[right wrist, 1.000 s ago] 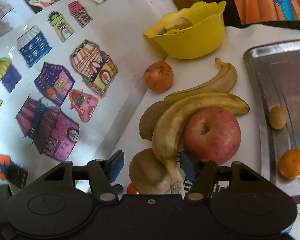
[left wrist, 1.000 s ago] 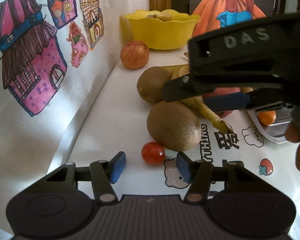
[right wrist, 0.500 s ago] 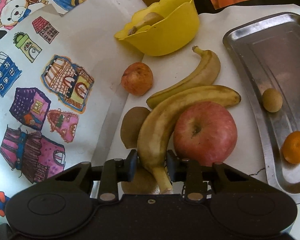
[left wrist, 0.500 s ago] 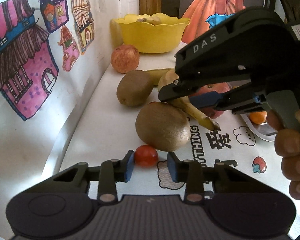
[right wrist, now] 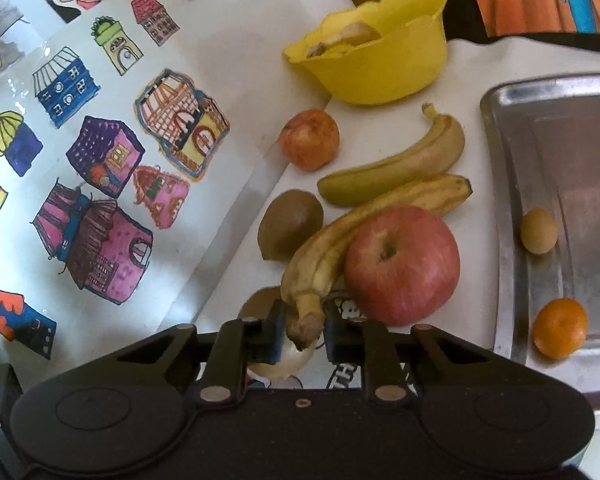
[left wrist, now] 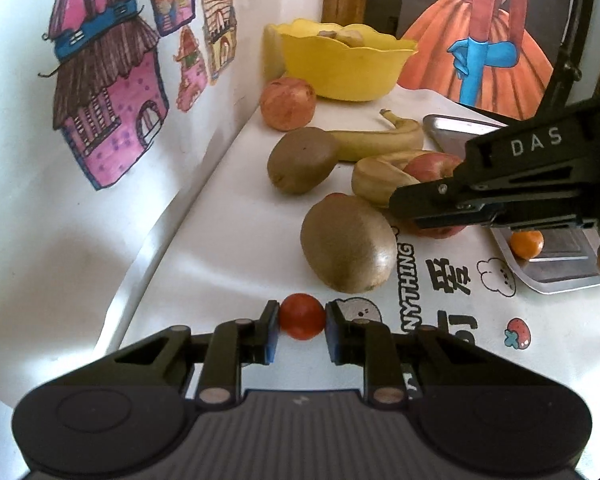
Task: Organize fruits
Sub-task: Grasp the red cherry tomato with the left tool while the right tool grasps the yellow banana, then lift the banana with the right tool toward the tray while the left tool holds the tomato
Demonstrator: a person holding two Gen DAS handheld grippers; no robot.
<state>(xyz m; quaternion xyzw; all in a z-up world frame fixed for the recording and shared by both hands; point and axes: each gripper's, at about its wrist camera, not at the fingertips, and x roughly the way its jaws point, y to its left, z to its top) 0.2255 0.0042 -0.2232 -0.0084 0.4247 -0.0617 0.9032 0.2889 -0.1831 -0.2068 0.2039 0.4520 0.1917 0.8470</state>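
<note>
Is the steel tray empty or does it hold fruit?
Not empty: the steel tray holds a small orange and a small brownish fruit.

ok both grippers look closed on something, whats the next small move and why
Probably lift both straight up a little. The left gripper has just closed on the cherry tomato, the right gripper on the stem end of the long banana. That banana leans against the red apple, so a slow rise avoids rolling it.
</note>
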